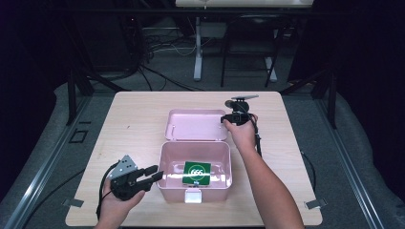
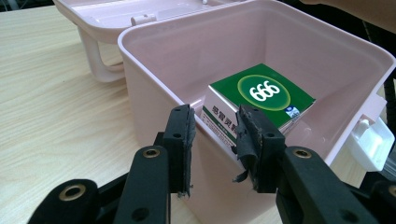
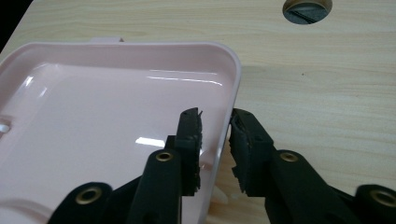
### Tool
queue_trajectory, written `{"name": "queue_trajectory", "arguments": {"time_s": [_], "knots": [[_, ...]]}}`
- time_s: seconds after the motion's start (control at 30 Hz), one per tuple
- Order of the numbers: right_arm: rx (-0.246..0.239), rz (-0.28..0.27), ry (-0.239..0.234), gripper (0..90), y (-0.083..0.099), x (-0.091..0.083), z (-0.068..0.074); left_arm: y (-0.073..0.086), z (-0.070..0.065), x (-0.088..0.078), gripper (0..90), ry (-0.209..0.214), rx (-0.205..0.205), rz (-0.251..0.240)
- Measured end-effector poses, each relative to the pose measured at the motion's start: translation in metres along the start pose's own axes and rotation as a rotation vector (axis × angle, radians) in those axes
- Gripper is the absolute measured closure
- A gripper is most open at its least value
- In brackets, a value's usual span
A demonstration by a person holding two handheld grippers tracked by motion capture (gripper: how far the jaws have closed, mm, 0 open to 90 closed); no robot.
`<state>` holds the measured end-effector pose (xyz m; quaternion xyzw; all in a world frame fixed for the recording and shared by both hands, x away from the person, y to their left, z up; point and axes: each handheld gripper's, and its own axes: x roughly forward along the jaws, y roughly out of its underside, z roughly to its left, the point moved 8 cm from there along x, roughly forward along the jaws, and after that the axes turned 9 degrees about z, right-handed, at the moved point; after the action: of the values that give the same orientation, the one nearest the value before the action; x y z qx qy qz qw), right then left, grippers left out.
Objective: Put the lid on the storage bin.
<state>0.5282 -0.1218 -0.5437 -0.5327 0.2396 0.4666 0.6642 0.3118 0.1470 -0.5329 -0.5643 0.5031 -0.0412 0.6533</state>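
Pink box [image 1: 195,176] sits open near the front middle of your desk [image 1: 133,119], its lid [image 1: 197,125] laid flat behind it with the inside facing up. Your right claw [image 3: 215,140] straddles the lid's right rim: one jaw inside the lid, the other outside over the wood, a narrow gap between them with the rim in it. I cannot tell whether the pads press on the rim. Your left claw [image 2: 214,140] is at the box's left wall near its front corner, jaws a little apart and holding nothing; one jaw lies outside the wall, the other over the rim.

A green carton [image 2: 259,100] lies flat on the box floor, toward the right side, its printed face up and its long axis running across the box. A white latch [image 1: 193,196] hangs at the box's front. Bare desk lies to the left of the box and to the right of the lid. A round hole [image 3: 307,6] in the desk sits beyond the right claw.
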Motion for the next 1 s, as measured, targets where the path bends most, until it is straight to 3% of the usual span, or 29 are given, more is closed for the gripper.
{"name": "queue_trajectory", "arguments": {"time_s": [0.2,0.3,0.7,1.0], "knots": [[0.002,0.016,0.015,78.4,-0.003,0.003,-0.003,0.0,0.0,0.0,65.6,0.0,0.0,0.0],[-0.017,0.027,0.044,79.9,-0.006,0.003,-0.002,0.0,0.0,0.0,65.7,0.0,0.001,0.004],[0.007,0.039,0.037,80.6,-0.009,0.006,-0.004,0.0,0.0,0.0,65.7,0.006,-0.005,-0.009],[-0.01,0.024,0.048,82.5,-0.013,-0.003,0.001,0.0,0.0,0.0,65.7,0.004,-0.005,-0.01]]}}
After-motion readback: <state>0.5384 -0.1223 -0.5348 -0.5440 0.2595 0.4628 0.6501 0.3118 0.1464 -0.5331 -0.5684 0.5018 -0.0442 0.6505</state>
